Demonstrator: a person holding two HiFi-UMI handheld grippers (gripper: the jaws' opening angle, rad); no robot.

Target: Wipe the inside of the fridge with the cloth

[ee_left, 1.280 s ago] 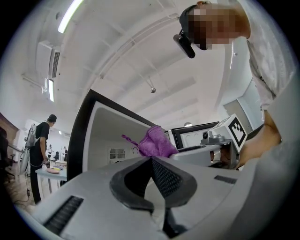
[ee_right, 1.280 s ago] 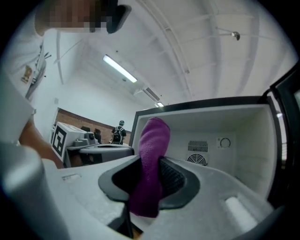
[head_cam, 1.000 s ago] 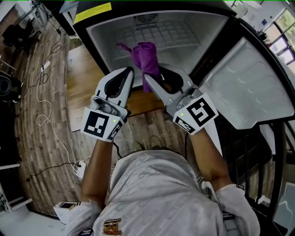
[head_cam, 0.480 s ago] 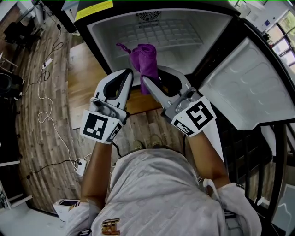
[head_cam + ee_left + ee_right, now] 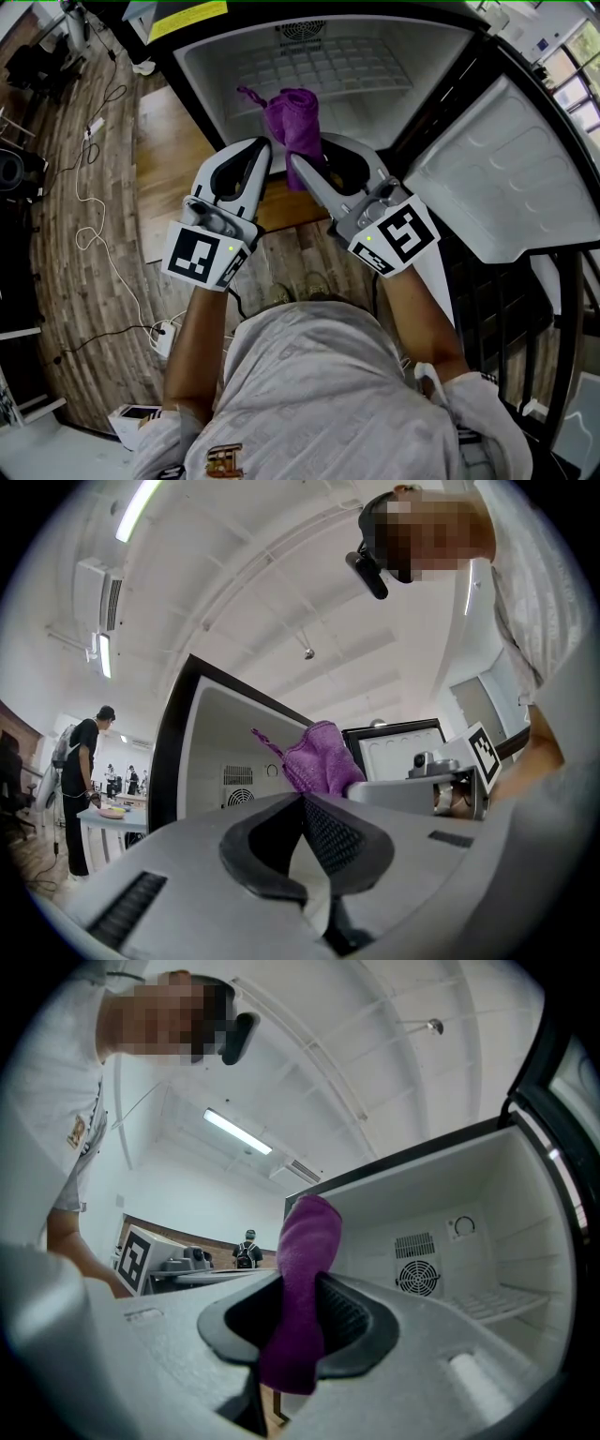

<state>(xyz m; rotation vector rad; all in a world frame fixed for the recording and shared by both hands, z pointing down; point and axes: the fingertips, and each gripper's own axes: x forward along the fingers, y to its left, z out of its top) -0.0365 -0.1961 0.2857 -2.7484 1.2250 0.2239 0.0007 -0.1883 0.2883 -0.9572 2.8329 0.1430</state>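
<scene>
**Purple cloth stays clamped at the fridge mouth; both grippers barely move**

Compared with a second ago, the right gripper [image 5: 307, 155] has swung a little to the left and sits slightly nearer the left gripper [image 5: 262, 143]. Over the last half second, almost nothing has shifted. The cloth [image 5: 298, 122] keeps the same place against the open fridge [image 5: 211, 80], at the front edge of its white compartment. Whether the cloth reaches past the rim is not clear.

Both forearms reach forward from the person's body, with the grippers side by side and their tips converging toward the fridge opening. The marker cubes face up at the head camera.

In the right gripper view, the jaws of the right gripper [image 5: 300, 1283] are clenched on the cloth [image 5: 305, 1269]. The cloth sticks up above the jaws and hangs a little below them. In the left gripper view, the jaws of the left gripper [image 5: 303, 799] are closed tip to tip with nothing between them. The cloth [image 5: 319, 757] shows just beyond them.

The fridge door [image 5: 506, 178] stands wide open on the right.
</scene>
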